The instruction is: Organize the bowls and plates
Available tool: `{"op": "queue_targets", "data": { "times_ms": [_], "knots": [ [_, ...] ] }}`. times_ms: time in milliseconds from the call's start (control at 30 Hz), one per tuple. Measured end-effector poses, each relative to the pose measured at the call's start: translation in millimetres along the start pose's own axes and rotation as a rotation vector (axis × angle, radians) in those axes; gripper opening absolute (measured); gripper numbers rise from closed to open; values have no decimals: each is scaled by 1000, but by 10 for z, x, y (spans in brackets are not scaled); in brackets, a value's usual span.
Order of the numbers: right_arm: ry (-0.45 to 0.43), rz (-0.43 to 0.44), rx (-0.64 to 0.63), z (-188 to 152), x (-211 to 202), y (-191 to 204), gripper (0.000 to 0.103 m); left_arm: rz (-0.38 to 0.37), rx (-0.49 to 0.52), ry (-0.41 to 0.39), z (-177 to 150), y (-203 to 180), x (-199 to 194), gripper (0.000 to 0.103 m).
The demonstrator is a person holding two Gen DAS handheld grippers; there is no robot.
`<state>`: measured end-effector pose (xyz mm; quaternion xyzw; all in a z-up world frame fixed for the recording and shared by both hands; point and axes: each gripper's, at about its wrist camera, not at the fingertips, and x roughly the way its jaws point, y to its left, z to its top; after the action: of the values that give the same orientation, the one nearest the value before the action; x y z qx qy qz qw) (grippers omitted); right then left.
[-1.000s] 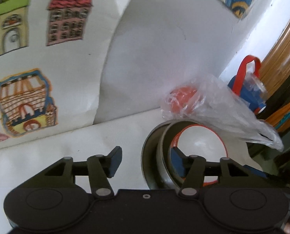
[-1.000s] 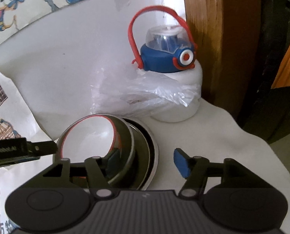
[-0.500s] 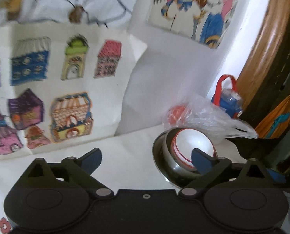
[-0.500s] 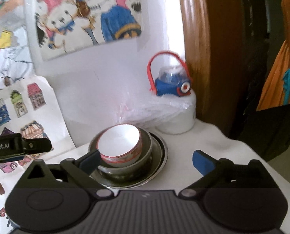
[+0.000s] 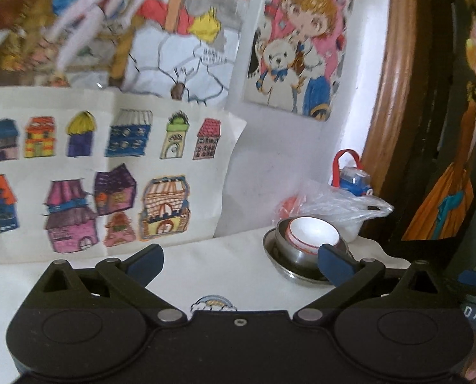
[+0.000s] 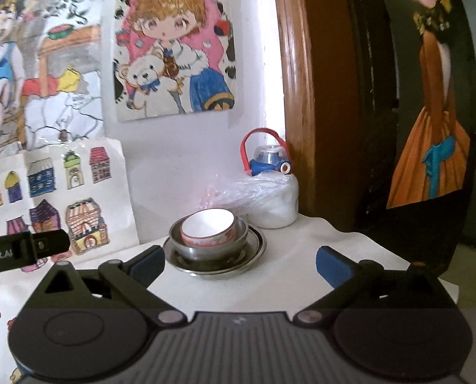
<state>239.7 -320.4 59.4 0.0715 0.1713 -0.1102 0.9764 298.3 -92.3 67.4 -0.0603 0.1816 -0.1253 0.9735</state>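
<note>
Steel plate [image 6: 257, 249] carried a steel bowl [image 6: 238, 240] and white red-rimmed bowl [image 6: 207, 224], frame centre.
Left gripper [image 5: 239, 257] and right gripper [image 6: 239, 264] both gaped wide, empty.

My approach over the bare tablecloth [image 6: 279, 284] is unobstructed up to the stacked bowls [image 6: 210, 233]; plastic bag [image 6: 254, 192] and bottle [image 6: 270, 163] crowd behind them.

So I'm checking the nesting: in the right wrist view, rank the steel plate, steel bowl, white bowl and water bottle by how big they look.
1. Water bottle, though a plastic bag hides part of it
2. Steel plate
3. Steel bowl
4. White bowl
</note>
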Motion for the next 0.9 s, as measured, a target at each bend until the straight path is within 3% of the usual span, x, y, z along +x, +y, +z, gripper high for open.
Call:
{"op": "queue_targets", "data": {
  "times_ms": [333,467,900],
  "knots": [
    [-78,4,-7,-387,-771,221,103,19,36,-105,-351,111,-915,102],
    [-79,30,2,-510,-1006,252,103,34,27,-108,-502,178,-1218,102],
    [-111,20,15,-881,-1535,271,103,89,37,-136,-932,241,-1819,102]
  ]
}}
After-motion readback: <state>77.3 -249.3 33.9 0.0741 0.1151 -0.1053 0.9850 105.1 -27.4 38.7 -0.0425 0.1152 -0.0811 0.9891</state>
